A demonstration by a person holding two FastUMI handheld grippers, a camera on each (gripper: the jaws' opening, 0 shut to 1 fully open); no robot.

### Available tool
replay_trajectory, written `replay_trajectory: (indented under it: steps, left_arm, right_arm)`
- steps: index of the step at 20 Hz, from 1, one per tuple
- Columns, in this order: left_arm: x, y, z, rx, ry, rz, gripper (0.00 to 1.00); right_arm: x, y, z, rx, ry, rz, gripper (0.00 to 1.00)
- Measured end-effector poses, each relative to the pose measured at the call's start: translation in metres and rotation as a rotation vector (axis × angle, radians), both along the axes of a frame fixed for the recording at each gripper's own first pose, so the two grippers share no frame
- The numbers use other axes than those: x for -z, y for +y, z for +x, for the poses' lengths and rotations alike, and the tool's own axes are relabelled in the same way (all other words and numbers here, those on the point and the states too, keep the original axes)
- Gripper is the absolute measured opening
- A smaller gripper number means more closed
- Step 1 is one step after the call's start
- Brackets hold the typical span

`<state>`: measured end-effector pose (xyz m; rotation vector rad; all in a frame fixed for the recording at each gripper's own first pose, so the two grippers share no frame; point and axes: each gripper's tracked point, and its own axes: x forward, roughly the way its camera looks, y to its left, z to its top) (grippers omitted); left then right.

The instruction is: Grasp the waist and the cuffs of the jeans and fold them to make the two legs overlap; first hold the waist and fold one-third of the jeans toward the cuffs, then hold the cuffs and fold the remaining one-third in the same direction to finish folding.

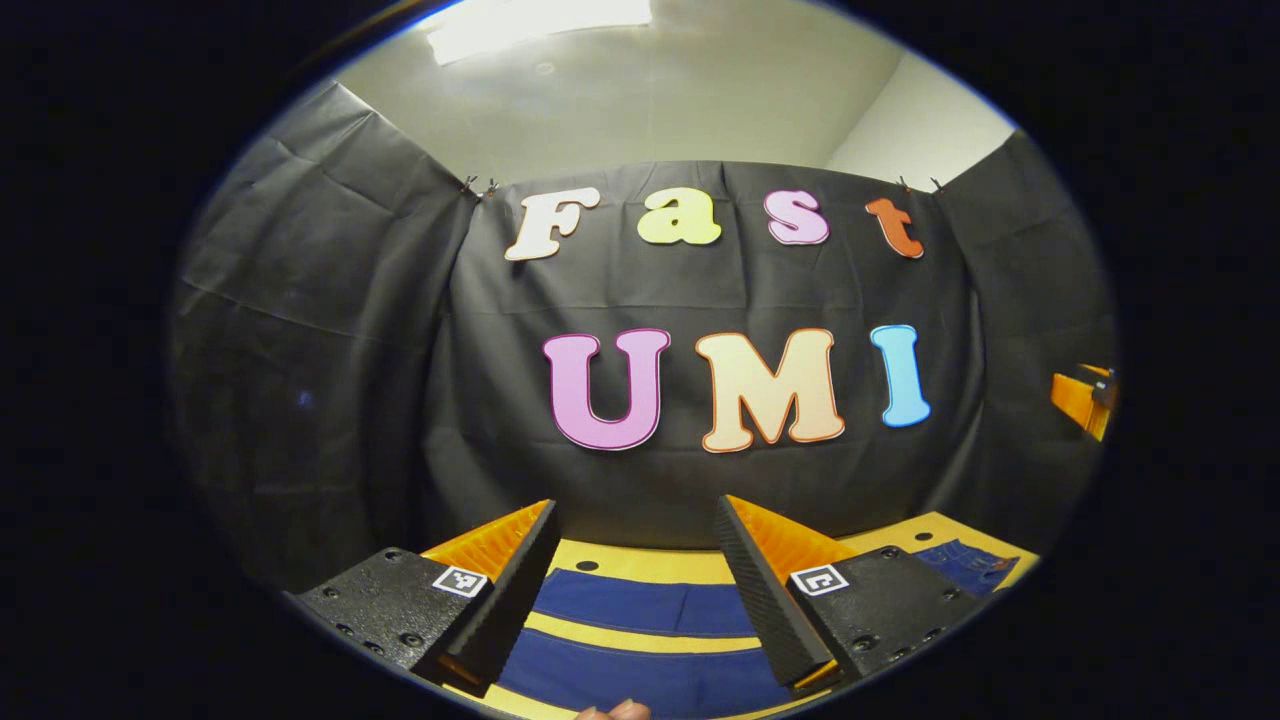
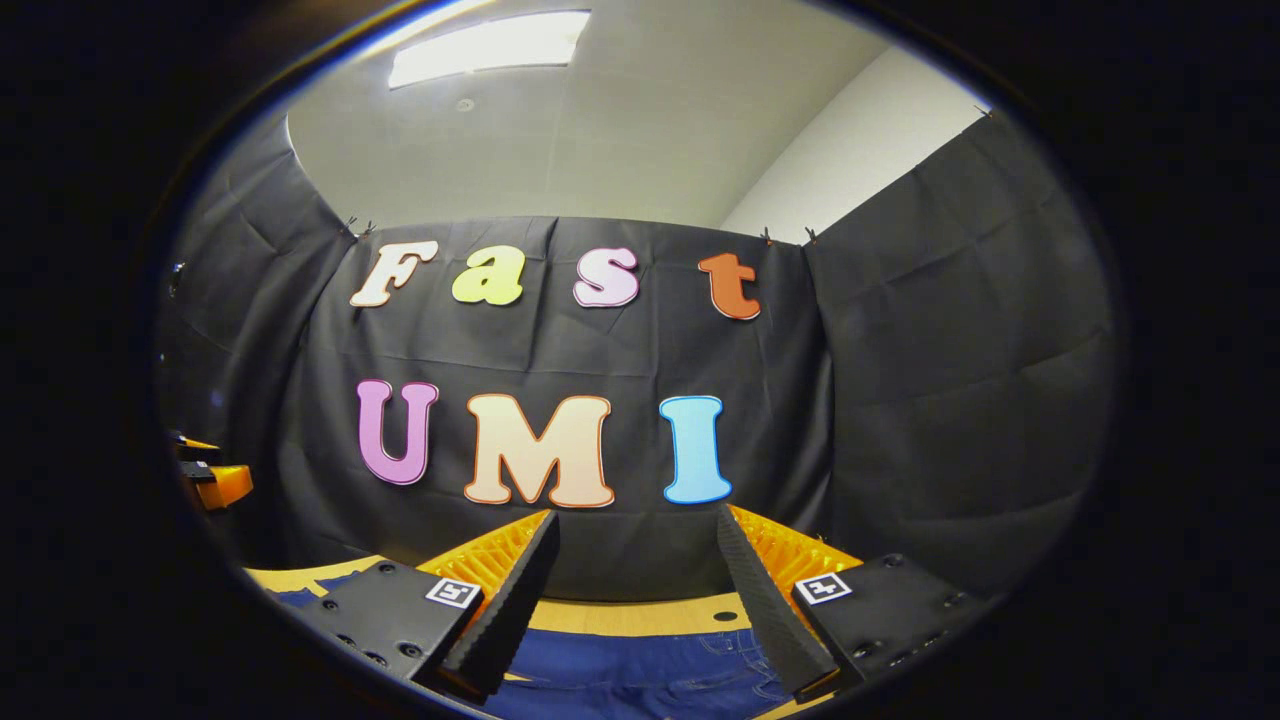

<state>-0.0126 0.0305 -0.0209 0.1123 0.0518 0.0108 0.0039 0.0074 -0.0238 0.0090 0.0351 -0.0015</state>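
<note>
The blue jeans (image 1: 640, 605) lie flat on the yellow table (image 1: 640, 563), the two legs showing as separate bands with a strip of table between them. My left gripper (image 1: 636, 508) hovers above the legs, open, with nothing between its fingers. The waist end (image 1: 965, 562) shows at the right of the left gripper view. In the right gripper view the jeans (image 2: 640, 675) with their pale stitching lie just under my right gripper (image 2: 636, 518), which is also open and holds nothing. Both grippers sit above the cloth and apart from it.
The booth's black cloth wall (image 1: 330, 380) closes off the back and sides close behind the table. The other gripper (image 1: 1085, 400) shows at the far right of the left gripper view, and the other gripper (image 2: 215, 482) at the far left of the right gripper view. A fingertip (image 1: 615, 711) shows at the bottom edge.
</note>
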Motion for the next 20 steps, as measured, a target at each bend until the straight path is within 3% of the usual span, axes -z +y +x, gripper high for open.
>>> replay_trajectory:
  steps: [5,6,9,10,11,13,20]
  left_arm:
    - [0.051,0.014,-0.014,0.111,0.110,0.186,1.00]
    - [0.061,0.021,-0.017,0.126,0.133,0.226,0.95]
    - [0.109,0.037,-0.032,0.176,0.236,0.322,0.95]
    - [0.129,0.046,-0.037,0.189,0.276,0.364,1.00]
    - [0.148,0.056,-0.042,0.197,0.320,0.416,0.95]
    - [0.179,0.072,-0.052,0.224,0.387,0.525,0.95]
    - [0.272,0.113,-0.075,0.399,0.556,0.852,0.95]
  right_arm:
    - [0.012,-0.001,-0.020,0.022,0.010,-0.011,0.96]
    - [0.015,-0.004,-0.024,0.030,0.015,-0.015,0.98]
    - [0.035,-0.013,-0.040,0.063,0.057,-0.026,0.98]
    - [0.043,-0.017,-0.045,0.074,0.074,-0.025,0.98]
    - [0.048,-0.020,-0.050,0.083,0.093,-0.023,0.98]
    - [0.055,-0.031,-0.061,0.104,0.118,-0.036,0.99]
    - [0.061,-0.065,-0.076,0.177,0.141,-0.101,0.98]
